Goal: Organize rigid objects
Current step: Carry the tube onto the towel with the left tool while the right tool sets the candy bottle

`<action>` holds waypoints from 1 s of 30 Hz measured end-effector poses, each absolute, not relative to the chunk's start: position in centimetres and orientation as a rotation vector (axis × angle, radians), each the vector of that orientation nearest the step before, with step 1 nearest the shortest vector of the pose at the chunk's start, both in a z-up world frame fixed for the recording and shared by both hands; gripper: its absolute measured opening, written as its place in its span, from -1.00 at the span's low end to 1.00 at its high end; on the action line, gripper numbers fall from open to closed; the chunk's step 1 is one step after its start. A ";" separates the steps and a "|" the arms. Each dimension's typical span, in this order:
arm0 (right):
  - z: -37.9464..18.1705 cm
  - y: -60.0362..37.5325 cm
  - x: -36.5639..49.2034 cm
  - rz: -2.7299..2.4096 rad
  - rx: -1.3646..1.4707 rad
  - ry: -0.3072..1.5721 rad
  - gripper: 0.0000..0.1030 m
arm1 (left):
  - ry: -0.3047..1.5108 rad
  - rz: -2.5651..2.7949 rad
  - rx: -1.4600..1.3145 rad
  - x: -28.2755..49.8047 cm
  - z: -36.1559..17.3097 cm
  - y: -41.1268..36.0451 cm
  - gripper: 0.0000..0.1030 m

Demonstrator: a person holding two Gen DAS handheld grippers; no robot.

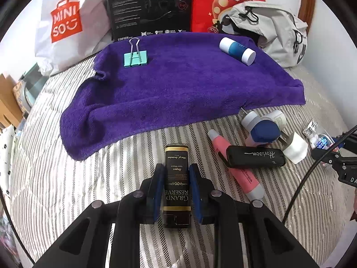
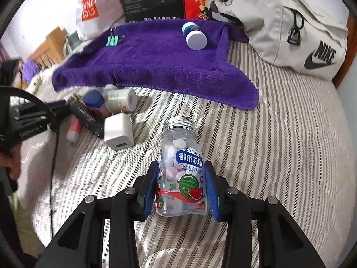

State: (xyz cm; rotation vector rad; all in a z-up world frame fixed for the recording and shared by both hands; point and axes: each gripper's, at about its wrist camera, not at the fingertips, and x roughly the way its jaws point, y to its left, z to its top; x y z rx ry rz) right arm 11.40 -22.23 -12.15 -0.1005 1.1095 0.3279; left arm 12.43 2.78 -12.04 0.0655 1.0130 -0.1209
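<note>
We see the left hand-held gripper (image 1: 176, 178) clamped on a black Grand Reserve box (image 1: 177, 178), its long axis running straight ahead along the fingers, gold-banded end pointing toward the purple towel (image 1: 178, 84), just above the striped bed (image 1: 100, 178). The right hand-held gripper (image 2: 181, 178) grips a clear mint bottle (image 2: 180, 176) by its sides, long axis also forward, silver cap pointing toward the towel. On the towel lie a teal binder clip (image 1: 135, 58) and a blue-and-white tube (image 1: 237, 50), well apart.
</note>
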 end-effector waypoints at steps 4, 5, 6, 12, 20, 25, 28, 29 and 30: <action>-11.5 -22.3 11.2 0.339 -0.086 1.107 -0.22 | 1.013 -0.120 0.046 12.1 -11.8 3.4 -0.57; -11.2 -22.2 11.2 0.344 -0.083 1.103 -0.22 | 1.011 -0.120 0.040 12.0 -11.6 3.6 -0.57; -10.9 -22.1 11.2 0.349 -0.082 1.102 -0.22 | 1.010 -0.122 0.036 12.0 -11.4 3.7 -0.57; -8.7 -21.7 11.8 0.381 -0.063 1.068 -0.22 | 0.988 -0.135 0.011 12.2 -9.8 4.3 -0.57; -6.4 -21.4 13.8 0.394 -0.039 1.019 -0.22 | 0.952 -0.141 -0.016 13.4 -7.4 4.9 -0.57; -5.5 -21.0 15.8 0.408 -0.018 0.998 -0.22 | 0.944 -0.141 -0.021 14.6 -6.4 5.3 -0.57; -5.2 -20.8 17.1 0.409 -0.016 0.992 -0.22 | 0.941 -0.136 -0.018 15.4 -6.0 5.4 -0.57; -5.2 -20.7 17.8 0.411 -0.016 0.992 -0.22 | 0.940 -0.133 -0.016 15.9 -5.9 5.5 -0.57; -5.2 -20.6 18.3 0.411 -0.017 0.990 -0.22 | 0.941 -0.135 -0.015 16.2 -5.8 5.6 -0.57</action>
